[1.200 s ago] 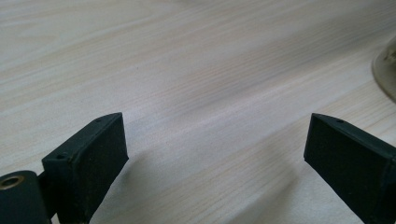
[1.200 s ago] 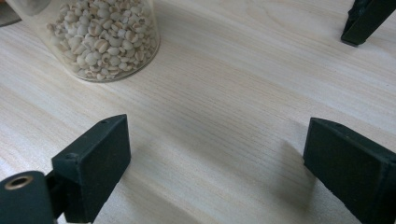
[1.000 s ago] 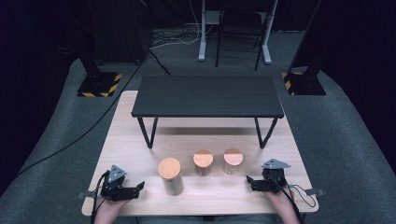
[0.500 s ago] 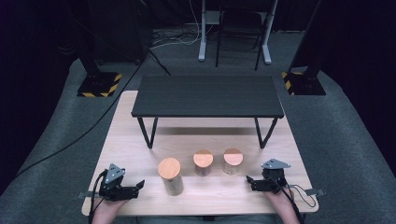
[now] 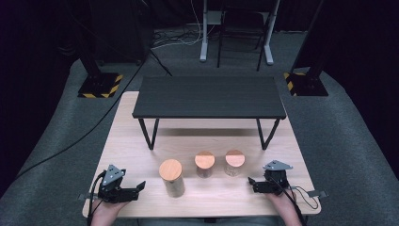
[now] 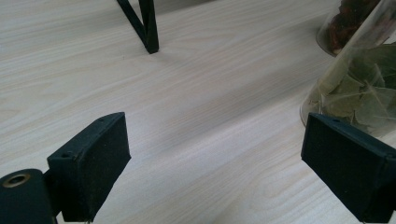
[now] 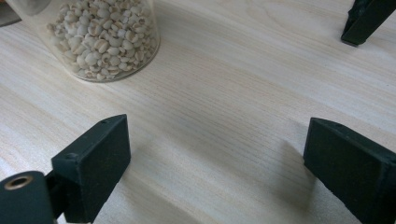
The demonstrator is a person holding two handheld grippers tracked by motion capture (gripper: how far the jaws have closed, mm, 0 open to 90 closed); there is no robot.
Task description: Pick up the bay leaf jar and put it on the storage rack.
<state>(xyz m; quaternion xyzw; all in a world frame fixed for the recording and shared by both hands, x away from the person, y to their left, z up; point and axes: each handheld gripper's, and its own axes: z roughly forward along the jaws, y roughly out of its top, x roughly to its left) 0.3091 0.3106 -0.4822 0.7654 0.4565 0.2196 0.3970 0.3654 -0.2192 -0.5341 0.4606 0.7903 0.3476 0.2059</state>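
The left gripper (image 5: 139, 187) sits at the lower left of the high view, held in a hand (image 5: 106, 213) at the bottom edge, its jaws spread wide with nothing between them. In the left gripper view its own jaws (image 6: 215, 172) stand far apart over bare wood, and a clear glass jar of green bay leaves (image 6: 359, 93) rises at the right edge, just behind the right jaw. In the high view that jar is the tallest, cork-lidded one (image 5: 171, 177), just right of the left gripper.

The right gripper (image 5: 251, 183) lies at the lower right of the high view, also gaping and empty, cable trailing right. In the right gripper view its jaws (image 7: 217, 170) frame bare tabletop, with a clear glass jar of pale round grains (image 7: 100, 37) at the upper left.

Three cork-lidded jars line the lower centre of the light wooden table (image 5: 127, 141); the middle one (image 5: 204, 164) stands between the others. A black low shelf on thin metal legs (image 5: 209, 96) fills the table's upper half.
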